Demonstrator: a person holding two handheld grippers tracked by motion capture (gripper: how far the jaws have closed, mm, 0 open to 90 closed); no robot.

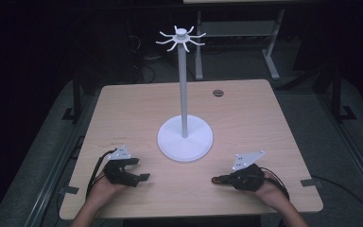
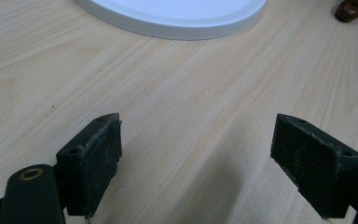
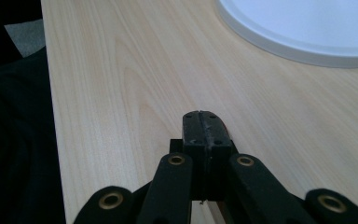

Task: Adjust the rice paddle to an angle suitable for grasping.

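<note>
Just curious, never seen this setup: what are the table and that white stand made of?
The table looks like pale wood or wood-look laminate: visible grain, matte. The white stand seems painted metal or plastic: smooth, even, slightly glossy; which one I cannot tell.

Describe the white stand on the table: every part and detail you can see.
The white stand looks like matte plastic or painted metal. A round, flat disc base sits flat on the pale wooden table, near its middle. A thin straight pole rises upright from the disc's centre to a small cap ringed with curved hook arms spreading outward. Nothing hangs on them. Neither gripper touches it.
</note>
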